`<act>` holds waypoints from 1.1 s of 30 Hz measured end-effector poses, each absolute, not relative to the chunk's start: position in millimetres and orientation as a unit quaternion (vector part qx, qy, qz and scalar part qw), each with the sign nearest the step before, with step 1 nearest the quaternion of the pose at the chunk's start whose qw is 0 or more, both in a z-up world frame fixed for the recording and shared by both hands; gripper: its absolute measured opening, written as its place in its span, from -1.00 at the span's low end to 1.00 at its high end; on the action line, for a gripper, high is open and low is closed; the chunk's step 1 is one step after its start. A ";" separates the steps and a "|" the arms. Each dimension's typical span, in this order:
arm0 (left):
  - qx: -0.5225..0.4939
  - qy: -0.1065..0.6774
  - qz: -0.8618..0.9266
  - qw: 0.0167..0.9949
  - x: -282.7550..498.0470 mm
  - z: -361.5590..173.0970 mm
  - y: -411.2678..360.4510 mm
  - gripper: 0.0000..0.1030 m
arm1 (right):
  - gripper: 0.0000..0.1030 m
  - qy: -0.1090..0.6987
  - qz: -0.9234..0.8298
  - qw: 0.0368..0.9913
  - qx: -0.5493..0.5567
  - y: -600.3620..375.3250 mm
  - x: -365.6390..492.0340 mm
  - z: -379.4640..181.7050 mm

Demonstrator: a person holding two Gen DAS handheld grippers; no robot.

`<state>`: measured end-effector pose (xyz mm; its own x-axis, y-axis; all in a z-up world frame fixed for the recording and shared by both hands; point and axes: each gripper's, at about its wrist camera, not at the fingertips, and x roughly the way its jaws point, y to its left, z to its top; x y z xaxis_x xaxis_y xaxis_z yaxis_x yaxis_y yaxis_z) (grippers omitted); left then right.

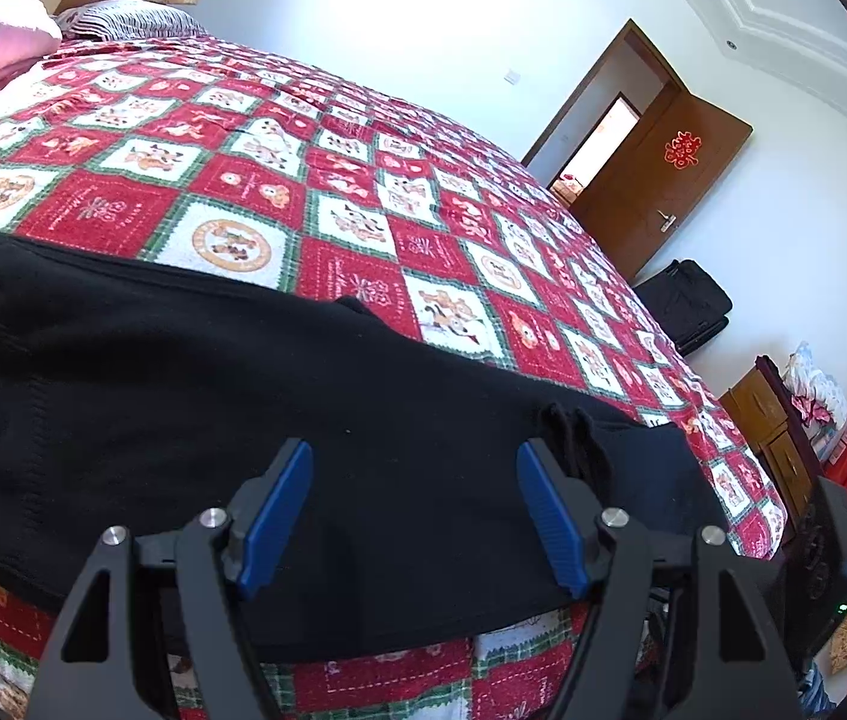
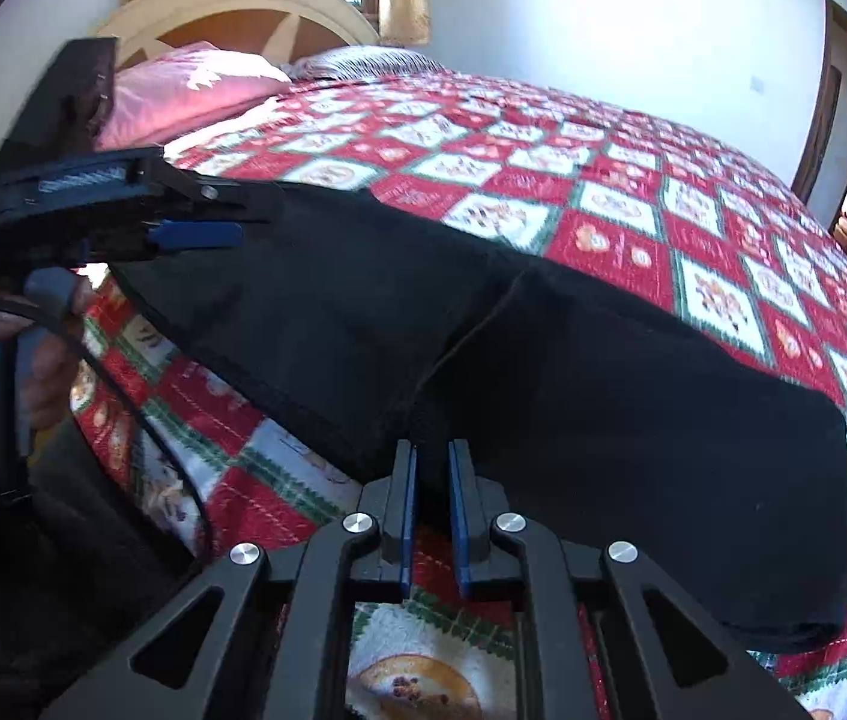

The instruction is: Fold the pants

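Right tongs (image 2: 432,468) pinching pants (image 2: 483,360).

The one sign that can be made out is a red paper double-happiness character (image 1: 682,149) stuck on the brown door (image 1: 651,192). The red squares of the quilt (image 1: 255,180) carry pale printed marks and the white squares round emblems, but these are too small and blurred to read. Nothing readable shows in the right wrist view.
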<state>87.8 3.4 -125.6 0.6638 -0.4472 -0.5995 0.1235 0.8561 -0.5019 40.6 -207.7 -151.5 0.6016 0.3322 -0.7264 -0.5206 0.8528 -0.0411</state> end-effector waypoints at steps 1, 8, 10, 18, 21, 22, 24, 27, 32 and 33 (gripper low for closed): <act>-0.216 0.378 -0.160 0.886 88.0 -126.1 3.5 0.43 | -0.79 0.379 0.237 0.885 -0.129 -206.7 42.9 -154.9; -0.190 0.374 -0.147 0.896 85.3 -120.8 2.2 0.69 | 0.01 0.377 0.249 0.887 -0.095 -213.4 47.6 -152.6; -0.174 0.362 -0.136 0.906 82.3 -115.8 3.5 0.74 | 0.09 0.375 0.268 0.885 -0.069 -213.7 48.5 -149.5; -0.093 0.351 -0.076 0.929 81.0 -105.8 12.4 0.75 | 0.18 0.370 0.274 0.882 -0.097 -197.4 43.8 -153.4; -0.082 0.359 -0.061 0.928 82.7 -107.3 23.8 0.77 | 0.18 0.347 0.273 0.893 -0.087 -201.4 39.0 -144.8; -0.077 0.362 -0.056 0.927 83.2 -108.4 27.2 0.77 | 0.18 0.344 0.269 0.896 -0.086 -202.1 39.5 -143.6; -0.063 0.370 -0.047 0.926 84.3 -111.2 37.1 0.77 | 0.18 0.345 0.261 0.898 -0.078 -205.0 42.6 -145.3; -0.038 0.375 -0.023 0.926 83.0 -114.1 58.8 0.77 | 0.18 0.352 0.249 0.900 -0.061 -211.3 51.8 -148.8; -0.037 0.365 0.032 0.930 78.5 -116.1 120.0 0.77 | 0.18 0.337 0.231 0.912 -0.046 -219.8 51.4 -142.9; -0.040 0.363 0.043 0.930 75.9 -118.2 134.3 0.77 | 0.18 0.334 0.229 0.913 -0.046 -220.2 50.9 -142.4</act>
<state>75.9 134.3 -118.2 0.7329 0.0514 -0.6784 -0.1101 0.9930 -0.0436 50.9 -220.2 -142.4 0.6719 0.3865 -0.6318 -0.4485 0.8912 0.0681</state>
